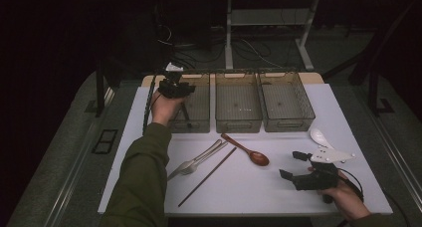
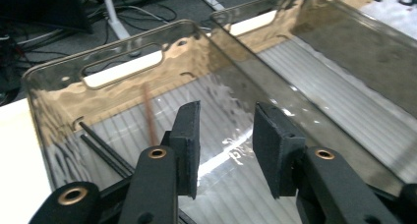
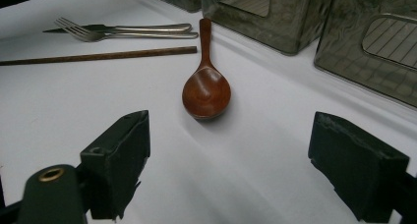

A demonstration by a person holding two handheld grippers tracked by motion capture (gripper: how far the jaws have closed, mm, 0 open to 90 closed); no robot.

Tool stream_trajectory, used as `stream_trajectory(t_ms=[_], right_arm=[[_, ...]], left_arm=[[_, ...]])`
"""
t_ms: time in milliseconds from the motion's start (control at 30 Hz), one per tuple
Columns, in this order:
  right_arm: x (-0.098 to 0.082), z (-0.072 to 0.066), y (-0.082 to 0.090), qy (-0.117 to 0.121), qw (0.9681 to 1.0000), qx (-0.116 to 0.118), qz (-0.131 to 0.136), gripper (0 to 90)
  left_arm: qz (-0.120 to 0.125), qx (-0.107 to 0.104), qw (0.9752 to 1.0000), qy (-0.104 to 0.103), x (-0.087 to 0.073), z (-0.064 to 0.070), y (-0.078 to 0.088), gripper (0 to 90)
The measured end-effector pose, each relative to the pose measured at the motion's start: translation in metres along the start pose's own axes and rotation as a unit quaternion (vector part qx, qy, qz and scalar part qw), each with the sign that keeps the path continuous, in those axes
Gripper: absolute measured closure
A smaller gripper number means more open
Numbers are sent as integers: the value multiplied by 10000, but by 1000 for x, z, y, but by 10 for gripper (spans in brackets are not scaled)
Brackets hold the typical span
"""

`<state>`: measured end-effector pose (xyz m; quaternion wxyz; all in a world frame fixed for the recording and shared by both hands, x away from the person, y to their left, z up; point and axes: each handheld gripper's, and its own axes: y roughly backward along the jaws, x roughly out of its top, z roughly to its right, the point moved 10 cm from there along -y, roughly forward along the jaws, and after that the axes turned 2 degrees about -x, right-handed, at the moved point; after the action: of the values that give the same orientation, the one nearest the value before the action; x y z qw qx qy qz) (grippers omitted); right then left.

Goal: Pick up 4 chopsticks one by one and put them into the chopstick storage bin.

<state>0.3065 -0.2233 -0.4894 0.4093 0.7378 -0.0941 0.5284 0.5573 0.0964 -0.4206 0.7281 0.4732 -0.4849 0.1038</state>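
Jaws of my left gripper [image 2: 226, 148] stand apart with nothing between them, held over the leftmost of three clear bins [image 1: 191, 107], where a brown chopstick [image 2: 149, 115] leans against the far wall. My right gripper [image 3: 228, 172] is spread wide above the white table [image 1: 249, 187], facing the wooden spoon [image 3: 205, 86]; a fork [image 3: 98, 35], a knife [image 3: 147, 27] and another chopstick [image 3: 98, 55] lie beyond it.

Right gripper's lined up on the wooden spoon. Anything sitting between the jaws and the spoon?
Nothing visible. In the right gripper view, bare white table lies between the open right gripper and the wooden spoon. The chopstick, fork and bins lie beyond it.
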Motion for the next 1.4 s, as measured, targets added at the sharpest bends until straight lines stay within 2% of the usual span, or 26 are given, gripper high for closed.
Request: stream_trajectory(t_ms=[167,267,367,500,633,1033,1267,1400], right_arm=[[0,0,0,4,10000,-8,-4,154],[0,0,0,4,10000,-13,-7,155],[0,0,-1,12,10000,-14,-11,155],[0,0,-1,27,10000,-9,-9,154],[0,0,-1,26,10000,-12,-11,155],[0,0,-1,31,10000,-21,-15,155],[0,0,-1,28,10000,-38,-18,154],[0,0,-1,16,10000,-44,-21,155]], left_arm=[[51,-233,9997,-30,0,18,9,558],[56,-424,9991,-26,-4,28,14,526],[1,-505,9987,-29,-11,39,20,506],[-31,-656,9978,-121,-18,53,27,470],[-12,-900,9958,-138,-24,69,34,445],[24,-1000,9943,-381,-47,104,62,374],[95,-1041,9938,-366,-65,123,73,353],[33,-1082,9932,-423,-79,135,77,353]])
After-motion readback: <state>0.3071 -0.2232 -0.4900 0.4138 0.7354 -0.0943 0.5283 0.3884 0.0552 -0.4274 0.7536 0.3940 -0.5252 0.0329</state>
